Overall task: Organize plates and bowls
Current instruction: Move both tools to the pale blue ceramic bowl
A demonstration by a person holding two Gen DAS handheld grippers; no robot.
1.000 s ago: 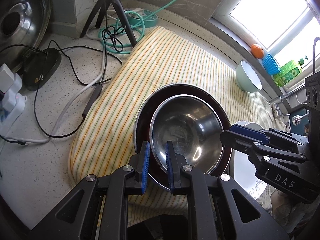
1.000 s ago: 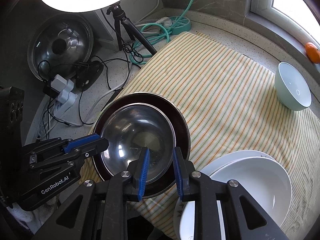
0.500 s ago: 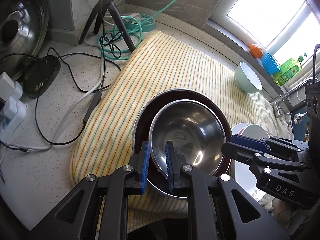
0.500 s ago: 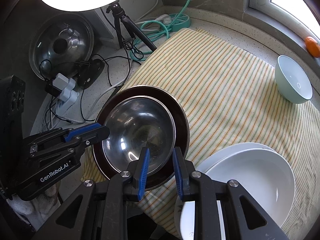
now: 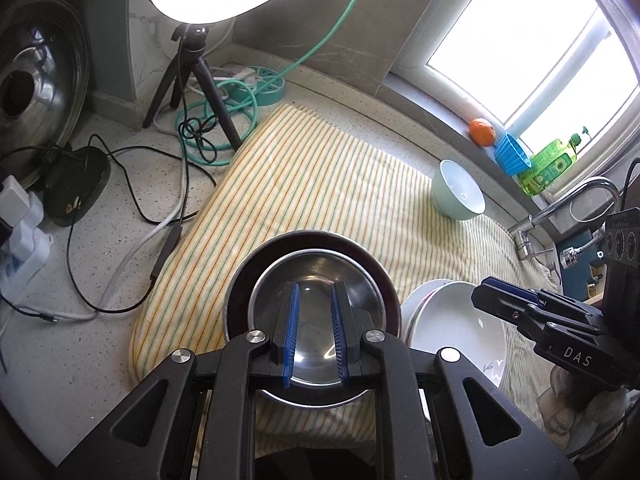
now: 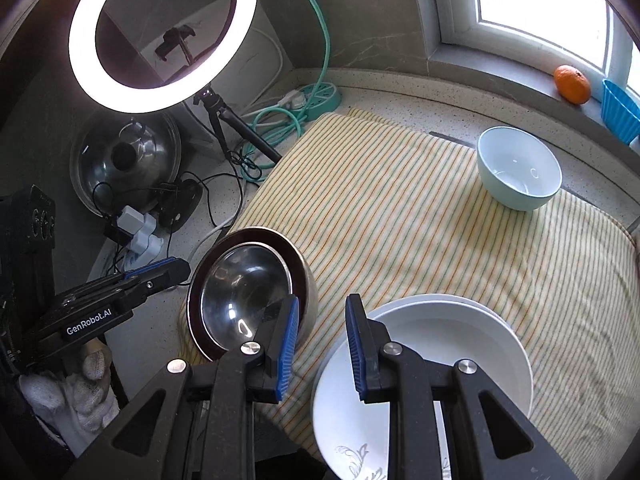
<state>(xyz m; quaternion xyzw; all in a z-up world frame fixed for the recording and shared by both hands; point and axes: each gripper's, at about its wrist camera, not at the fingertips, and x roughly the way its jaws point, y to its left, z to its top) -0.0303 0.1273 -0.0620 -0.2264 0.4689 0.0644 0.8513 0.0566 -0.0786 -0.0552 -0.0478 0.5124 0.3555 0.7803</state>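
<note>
Two nested pieces: steel bowl (image 6: 240, 292) inside dark-rimmed dish (image 6: 240, 237), at near left corner of striped cloth (image 6: 400, 220) on counter (image 5: 100, 340). White plate stack (image 6: 460, 344) just beside, by cloth's front edge. Mint bowl (image 6: 520, 168) well apart, far right. Bare cloth between. Cables (image 5: 80, 272) crowd counter left of cloth. Left gripper (image 5: 315, 286) marked "GenRobot.AI", right gripper (image 6: 323, 300) marked "DAS": both released, jaws narrowly apart, empty.
</note>
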